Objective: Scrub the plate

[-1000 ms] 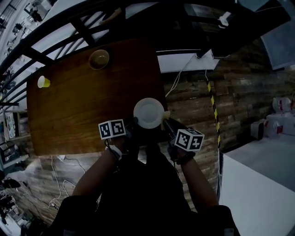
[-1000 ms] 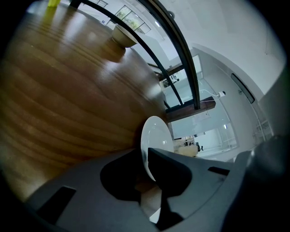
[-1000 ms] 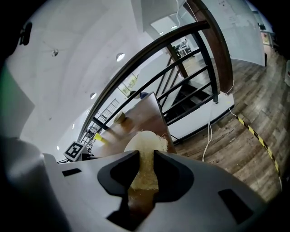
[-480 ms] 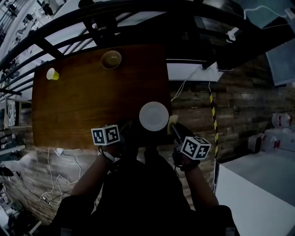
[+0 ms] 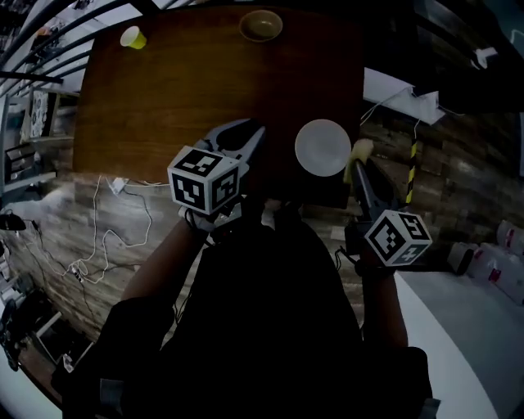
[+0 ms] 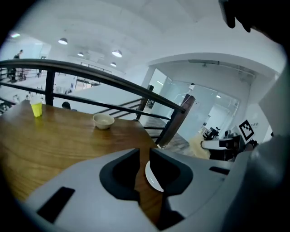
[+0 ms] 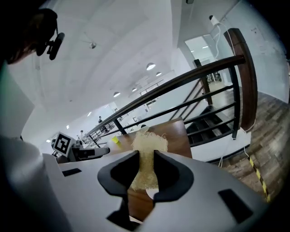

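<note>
The white plate (image 5: pixel 322 147) lies flat on the brown table (image 5: pixel 188 90), near its right front corner. Beside the plate's right rim, off the table edge, is a pale yellow sponge (image 5: pixel 360 151), and my right gripper (image 5: pixel 358 166) is shut on it. The sponge (image 7: pixel 147 154) fills the gap between that gripper's jaws. My left gripper (image 5: pixel 257 129) hovers over the table left of the plate, apart from it, jaws nearly together with nothing between them. Through their narrow gap a sliver of the plate (image 6: pixel 152 177) shows.
A tan bowl (image 5: pixel 261 24) and a yellow cup (image 5: pixel 133 37) stand at the table's far side. A dark railing (image 6: pixel 113 79) runs behind the table. Cables (image 5: pixel 106 221) trail over the wood-plank floor on the left.
My left gripper has pulled away to the left of the plate, which now lies alone on the table. The right gripper with the sponge stays beside the plate's right rim.
</note>
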Motion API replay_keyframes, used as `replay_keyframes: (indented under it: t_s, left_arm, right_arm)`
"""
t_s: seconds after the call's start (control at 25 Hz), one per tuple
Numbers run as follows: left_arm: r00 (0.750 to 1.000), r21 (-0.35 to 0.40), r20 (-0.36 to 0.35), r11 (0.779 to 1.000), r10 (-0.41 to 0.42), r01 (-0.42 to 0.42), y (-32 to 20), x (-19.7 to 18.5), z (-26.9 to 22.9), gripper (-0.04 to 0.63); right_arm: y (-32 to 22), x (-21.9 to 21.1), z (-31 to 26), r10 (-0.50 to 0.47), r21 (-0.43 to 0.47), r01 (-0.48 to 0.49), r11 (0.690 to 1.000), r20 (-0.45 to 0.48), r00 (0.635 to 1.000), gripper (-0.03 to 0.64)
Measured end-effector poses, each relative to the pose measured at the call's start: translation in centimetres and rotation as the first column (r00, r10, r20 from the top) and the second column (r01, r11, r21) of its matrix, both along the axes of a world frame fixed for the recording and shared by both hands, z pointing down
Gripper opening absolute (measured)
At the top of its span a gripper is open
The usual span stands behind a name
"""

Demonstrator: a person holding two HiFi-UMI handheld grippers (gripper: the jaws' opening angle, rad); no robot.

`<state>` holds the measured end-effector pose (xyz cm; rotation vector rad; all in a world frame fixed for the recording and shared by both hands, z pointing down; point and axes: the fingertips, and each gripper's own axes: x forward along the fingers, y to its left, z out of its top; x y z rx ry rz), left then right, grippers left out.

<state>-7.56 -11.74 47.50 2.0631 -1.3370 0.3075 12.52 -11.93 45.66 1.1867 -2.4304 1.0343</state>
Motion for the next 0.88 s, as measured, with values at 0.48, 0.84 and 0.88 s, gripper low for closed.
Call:
replay_keyframes:
  t_s: [0.48,0.84,0.88]
  left_arm:
    - [0.999,0.129,-0.018,0.991,-0.036,0.038,1.5,-0.8,-4.6,0.077]
    - [1.0,0.138,0.004,0.99,0.007,-0.008,1.8,0.5,-5.3,0.077]
    - [1.0,0.137,0.009,0.99,0.015,-0.016,1.8,0.7,-5.3,0.077]
  right_arm:
    - [3.0,-6.9,-5.6,-0.178,0.188,0.167,0.968,0.042,0.983,0.109]
    - [3.8,-7.5,-6.0,-0.187,0.212,0.179,0.961,0.022,0.982,0.109]
    - [3.7,-7.3,-5.9,-0.184,0.212,0.176,0.961,0.021,0.983,0.109]
